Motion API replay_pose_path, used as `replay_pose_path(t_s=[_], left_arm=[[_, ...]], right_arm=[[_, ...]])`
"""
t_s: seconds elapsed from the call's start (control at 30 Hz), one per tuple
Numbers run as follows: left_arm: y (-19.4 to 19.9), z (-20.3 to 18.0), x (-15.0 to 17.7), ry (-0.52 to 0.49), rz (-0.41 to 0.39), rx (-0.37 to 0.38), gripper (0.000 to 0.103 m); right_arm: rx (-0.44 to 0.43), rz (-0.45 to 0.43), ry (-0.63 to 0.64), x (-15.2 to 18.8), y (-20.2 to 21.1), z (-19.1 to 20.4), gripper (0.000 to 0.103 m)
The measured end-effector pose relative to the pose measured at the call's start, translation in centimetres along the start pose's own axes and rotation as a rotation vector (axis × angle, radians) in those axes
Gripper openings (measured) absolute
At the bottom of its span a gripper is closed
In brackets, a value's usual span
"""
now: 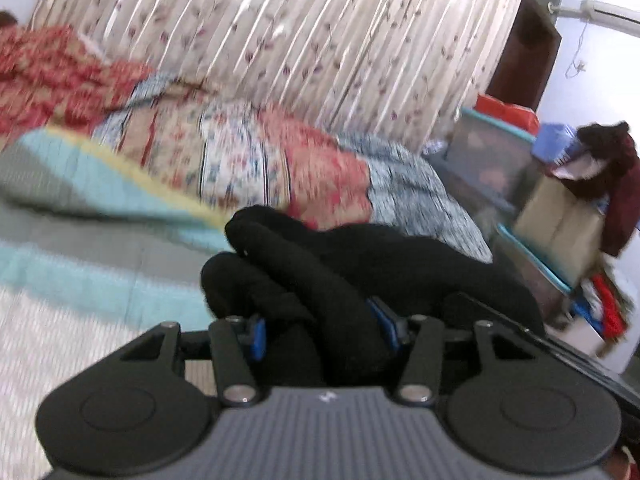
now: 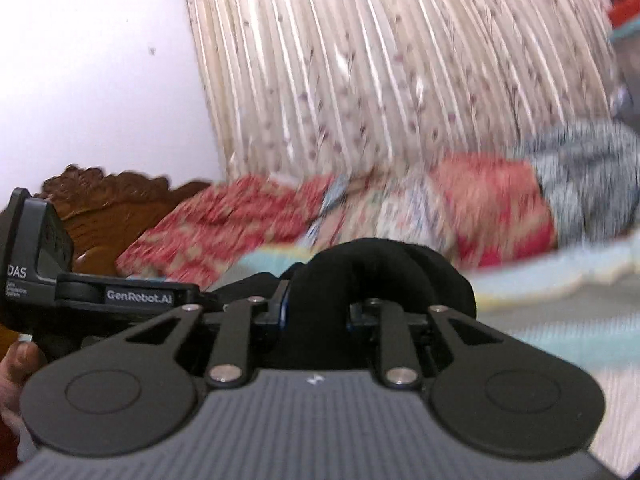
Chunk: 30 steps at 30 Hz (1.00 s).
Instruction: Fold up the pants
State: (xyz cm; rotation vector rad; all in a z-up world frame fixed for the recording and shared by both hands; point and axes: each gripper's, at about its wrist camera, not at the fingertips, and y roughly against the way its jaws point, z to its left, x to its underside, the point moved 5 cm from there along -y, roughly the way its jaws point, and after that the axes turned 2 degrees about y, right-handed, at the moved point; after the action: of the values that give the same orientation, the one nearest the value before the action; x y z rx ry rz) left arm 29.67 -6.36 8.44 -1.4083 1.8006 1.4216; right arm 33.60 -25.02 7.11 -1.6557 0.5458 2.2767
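The black pants (image 1: pixel 360 256) are bunched in thick folds in front of my left gripper (image 1: pixel 324 332), which is shut on them, with fabric packed between its blue pads (image 1: pixel 258 338). In the right wrist view another bunch of the black pants (image 2: pixel 380 264) arches up between the fingers of my right gripper (image 2: pixel 320 312), which is shut on it. Both bunches are lifted above the bed. The left gripper's body (image 2: pixel 120 294) shows at the left of the right wrist view, held by a hand (image 2: pixel 16 364). The rest of the pants is hidden below the grippers.
A bed with a teal, grey and white striped cover (image 1: pixel 80 272) lies below. A red and blue patchwork quilt (image 1: pixel 240 160) is heaped along a floral curtain (image 1: pixel 320 40). A carved wooden headboard (image 2: pixel 104 200) is at the left. Stacked bins and boxes (image 1: pixel 532 200) crowd the right.
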Motion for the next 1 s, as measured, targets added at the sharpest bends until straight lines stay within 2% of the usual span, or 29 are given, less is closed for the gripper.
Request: replay_pose_path(t_s=[0.1, 0.17, 0.2, 0.27, 0.3, 0.33, 0.4, 0.47, 0.57, 0.63, 0.73, 0.87, 0.93, 1.0], left_arm=[[-6.5, 1.3, -0.3, 0.014, -0.015, -0.009, 0.052], [-11.7, 2.8, 1.5, 0.031, 0.032, -0.055, 0.056], [-14.1, 3.9, 2.9, 0.042, 0.075, -0.098, 0.056], [-19.3, 5.9, 6.5, 0.055, 0.215, -0.205, 0.058], [-20.5, 6.5, 7.9, 0.042, 0.244, -0.257, 0.067], [-20.9, 6.5, 8.7, 0.020, 0.213, -0.273, 0.077], [-20.6, 5.7, 9.2, -0.004, 0.167, -0.295, 0.077], [-20.8, 5.2, 9.1, -0.020, 0.171, -0.316, 0.077], [-20.0, 4.6, 8.2, -0.022, 0.207, -0.349, 0.077], [-17.6, 4.2, 7.6, -0.037, 0.203, -0.384, 0.077], [-13.3, 2.8, 7.2, -0.078, 0.175, -0.436, 0.082], [-7.8, 0.7, 8.7, -0.092, 0.187, -0.456, 0.091], [-5.5, -0.5, 9.7, -0.111, 0.196, -0.451, 0.092], [-3.1, -1.7, 10.8, -0.139, 0.200, -0.454, 0.096]], right_arm=[[0.056, -0.038, 0.056, 0.3, -3.8, -3.2, 0.026], [0.116, 0.007, 0.064, 2.7, -7.0, -6.1, 0.027], [0.140, 0.051, 0.047, 4.2, -8.2, -7.6, 0.027], [0.207, 0.213, -0.012, 8.7, -11.7, -11.1, 0.028], [0.262, 0.337, -0.055, 11.7, -13.4, -13.0, 0.035], [0.320, 0.392, -0.092, 13.5, -13.9, -14.4, 0.037], [0.304, 0.350, -0.204, 14.0, -13.1, -15.7, 0.038], [0.310, 0.373, -0.198, 13.7, -13.1, -15.9, 0.039], [0.340, 0.399, -0.165, 12.9, -12.5, -15.6, 0.047], [0.367, 0.401, -0.186, 11.7, -12.2, -15.0, 0.067], [0.413, 0.327, -0.212, 10.3, -8.1, -13.2, 0.083], [0.405, 0.289, -0.216, 10.1, -2.4, -9.9, 0.090], [0.409, 0.285, -0.213, 10.4, 0.2, -8.0, 0.098], [0.415, 0.295, -0.206, 11.1, 2.6, -6.1, 0.103]])
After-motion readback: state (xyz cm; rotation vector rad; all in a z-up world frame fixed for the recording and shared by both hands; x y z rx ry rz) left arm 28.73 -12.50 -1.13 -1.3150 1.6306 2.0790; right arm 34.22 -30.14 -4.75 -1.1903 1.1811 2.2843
